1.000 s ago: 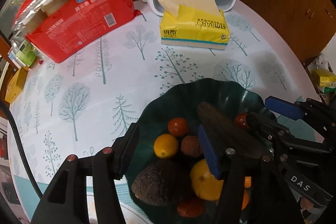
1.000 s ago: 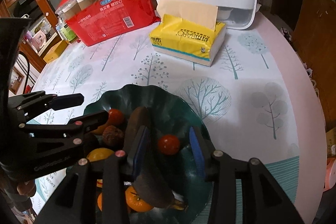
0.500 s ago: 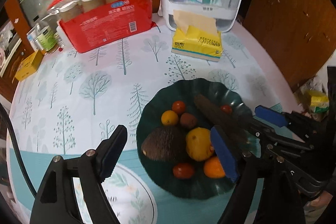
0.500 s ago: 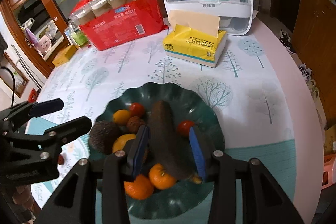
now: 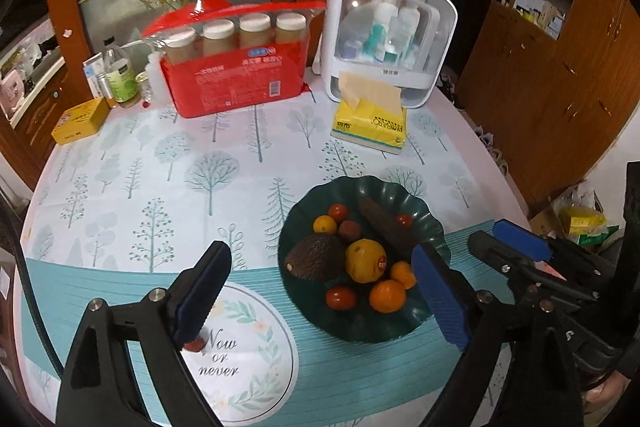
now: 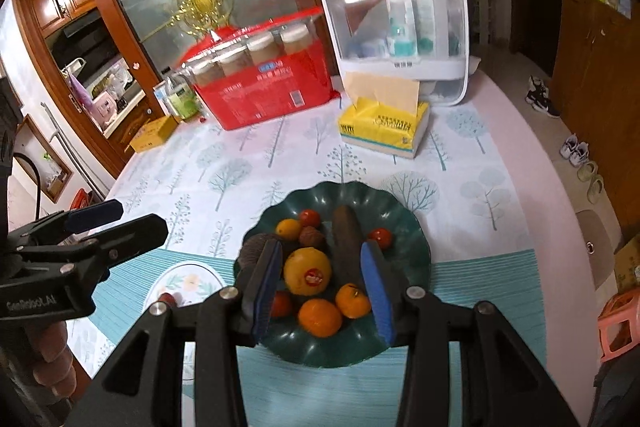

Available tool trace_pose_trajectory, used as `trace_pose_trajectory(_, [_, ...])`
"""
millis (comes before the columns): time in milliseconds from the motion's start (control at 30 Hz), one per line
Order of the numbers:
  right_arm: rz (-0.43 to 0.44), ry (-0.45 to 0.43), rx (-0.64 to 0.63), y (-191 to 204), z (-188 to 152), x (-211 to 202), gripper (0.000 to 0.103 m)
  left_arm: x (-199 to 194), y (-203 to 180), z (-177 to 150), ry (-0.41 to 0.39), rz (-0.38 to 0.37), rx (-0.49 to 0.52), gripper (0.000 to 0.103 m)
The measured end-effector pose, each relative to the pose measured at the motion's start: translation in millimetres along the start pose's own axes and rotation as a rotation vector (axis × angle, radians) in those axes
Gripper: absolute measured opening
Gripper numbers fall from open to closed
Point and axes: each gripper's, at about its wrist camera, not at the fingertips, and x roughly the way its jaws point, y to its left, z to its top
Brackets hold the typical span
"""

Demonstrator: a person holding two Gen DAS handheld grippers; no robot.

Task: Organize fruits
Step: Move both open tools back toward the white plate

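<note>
On green plate (image 5: 420, 203): three cherry tomatoes (image 5: 341, 297), two tangerines (image 5: 387, 295).

A small red fruit (image 5: 193, 344) sits half-hidden behind the left claw (image 5: 320, 291) — kind unclear.

The right gripper (image 6: 322, 291) hangs wide open above the green plate (image 6: 412, 239) of fruit; a small red fruit (image 6: 166, 297), perhaps a tomato, lies left.
</note>
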Motion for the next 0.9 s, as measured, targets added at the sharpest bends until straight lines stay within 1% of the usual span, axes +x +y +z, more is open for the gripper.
trace_pose_trajectory(200, [0.010,-0.027,0.012,17.5,-6.1,-25.3,0.042,-27.8,14.8,-13.0,-0.025,0.014,-0.004,0.091])
trace_pose_trajectory(400, [0.024,-0.030,0.020,45.5,-13.6,-34.8,0.042,-57.4,41.0,-24.3,-0.063,0.037,0.001,0.091])
trace_pose_trajectory(633, [0.041,-0.050,-0.023,101.9,-14.4,-41.7,0.042,-88.6,93.4,-37.5,-0.103,0.071,-0.025,0.091])
trace_pose_trajectory(800, [0.049,-0.056,-0.060,148.3,-17.4,-39.4,0.042,-99.9,143.1,-50.6,-0.110,0.079,-0.066,0.092])
trace_pose_trajectory(900, [0.049,-0.046,-0.079,171.9,-21.4,-31.8,0.042,-98.9,169.0,-59.4,-0.104,0.086,-0.087,0.094])
